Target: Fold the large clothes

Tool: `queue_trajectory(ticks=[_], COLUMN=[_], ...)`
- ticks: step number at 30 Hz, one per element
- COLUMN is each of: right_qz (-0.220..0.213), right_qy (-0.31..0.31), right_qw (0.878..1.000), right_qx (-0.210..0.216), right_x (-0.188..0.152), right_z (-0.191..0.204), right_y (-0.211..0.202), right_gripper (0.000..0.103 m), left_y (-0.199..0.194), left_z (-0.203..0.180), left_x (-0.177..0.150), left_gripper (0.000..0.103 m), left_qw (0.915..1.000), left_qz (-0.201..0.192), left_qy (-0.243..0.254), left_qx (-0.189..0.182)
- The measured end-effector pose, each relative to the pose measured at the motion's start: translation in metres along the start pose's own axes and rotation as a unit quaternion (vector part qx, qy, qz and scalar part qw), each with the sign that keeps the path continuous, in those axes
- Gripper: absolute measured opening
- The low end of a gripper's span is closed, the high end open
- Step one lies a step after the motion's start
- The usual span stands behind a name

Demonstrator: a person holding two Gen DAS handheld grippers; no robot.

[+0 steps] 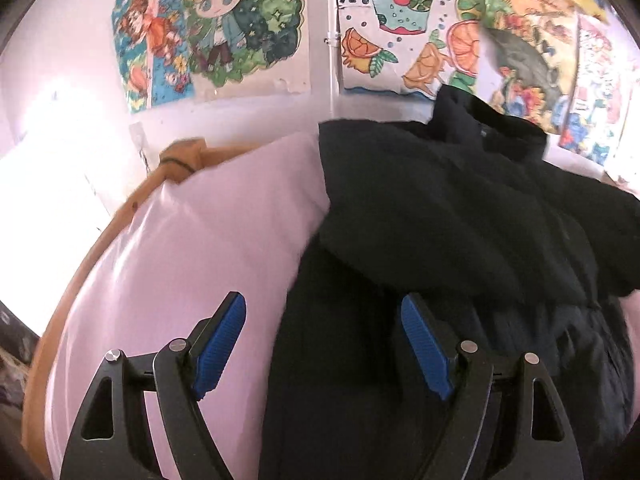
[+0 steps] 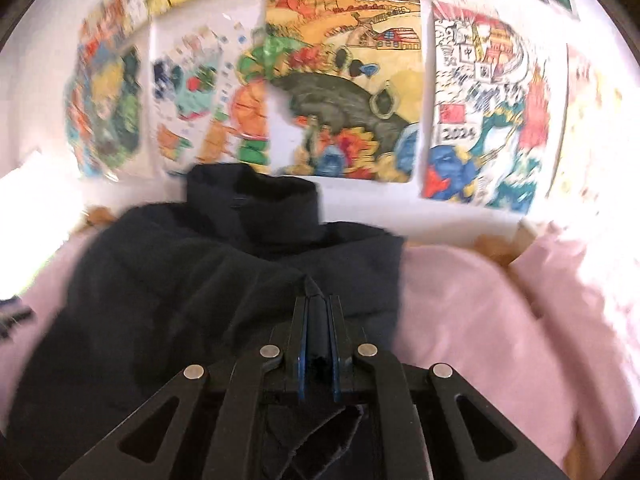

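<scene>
A large dark navy padded jacket [image 1: 440, 208] lies on a pink sheet [image 1: 192, 248], its collar toward the wall. My left gripper [image 1: 322, 312] is open and empty, hovering just above the jacket's near left edge, blue pads wide apart. In the right wrist view the jacket [image 2: 192, 280] fills the left and middle, with its stand-up collar [image 2: 260, 200] at the far end. My right gripper [image 2: 318, 300] is shut on a fold of the jacket's fabric, which pokes up between the pads.
A wooden bed frame [image 1: 136, 196] curves along the left of the pink sheet. Colourful drawings [image 2: 344, 80] cover the white wall behind. A pink pillow or bunched sheet [image 2: 560, 280] rises at the right. Bright light glares at far left [image 1: 52, 152].
</scene>
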State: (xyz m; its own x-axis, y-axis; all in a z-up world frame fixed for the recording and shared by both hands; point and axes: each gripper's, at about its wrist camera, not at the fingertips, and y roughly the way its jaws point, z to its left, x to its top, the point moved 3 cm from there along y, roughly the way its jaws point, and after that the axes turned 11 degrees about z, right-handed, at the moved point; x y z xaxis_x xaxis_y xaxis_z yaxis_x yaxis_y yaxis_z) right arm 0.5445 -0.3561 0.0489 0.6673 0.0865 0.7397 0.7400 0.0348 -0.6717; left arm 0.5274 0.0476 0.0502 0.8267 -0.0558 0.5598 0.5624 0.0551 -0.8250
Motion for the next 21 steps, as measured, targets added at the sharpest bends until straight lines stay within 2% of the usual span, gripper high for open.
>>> queue_trajectory(ticks=[4, 9, 12, 15, 18, 21], right_qz=[0.013, 0.037, 0.050, 0.058, 0.064, 0.066], right_qy=[0.002, -0.015, -0.019, -0.029, -0.039, -0.035], right_qw=[0.999, 0.997, 0.995, 0.994, 0.992, 0.992], right_qx=[-0.035, -0.071, -0.079, -0.088, -0.101, -0.098], right_x=[-0.009, -0.025, -0.034, -0.041, -0.045, -0.047], right_z=[-0.003, -0.003, -0.005, -0.004, 0.001, -0.002], right_y=[0.034, 0.067, 0.085, 0.099, 0.109, 0.111], right_gripper=[0.009, 0.010, 0.012, 0.012, 0.012, 0.018], left_y=[0.032, 0.075, 0.095, 0.110, 0.113, 0.109], left_z=[0.000, 0.017, 0.029, 0.033, 0.033, 0.037], left_x=[0.026, 0.032, 0.027, 0.022, 0.017, 0.013], left_gripper=[0.075, 0.076, 0.083, 0.088, 0.091, 0.093], left_qw=[0.9999, 0.9970, 0.9935, 0.9913, 0.9935, 0.9946], left_qz=[0.013, 0.058, 0.075, 0.090, 0.079, 0.062], left_qy=[0.003, -0.048, -0.078, -0.090, -0.079, -0.079], left_qx=[0.002, -0.020, -0.037, -0.033, -0.022, -0.023])
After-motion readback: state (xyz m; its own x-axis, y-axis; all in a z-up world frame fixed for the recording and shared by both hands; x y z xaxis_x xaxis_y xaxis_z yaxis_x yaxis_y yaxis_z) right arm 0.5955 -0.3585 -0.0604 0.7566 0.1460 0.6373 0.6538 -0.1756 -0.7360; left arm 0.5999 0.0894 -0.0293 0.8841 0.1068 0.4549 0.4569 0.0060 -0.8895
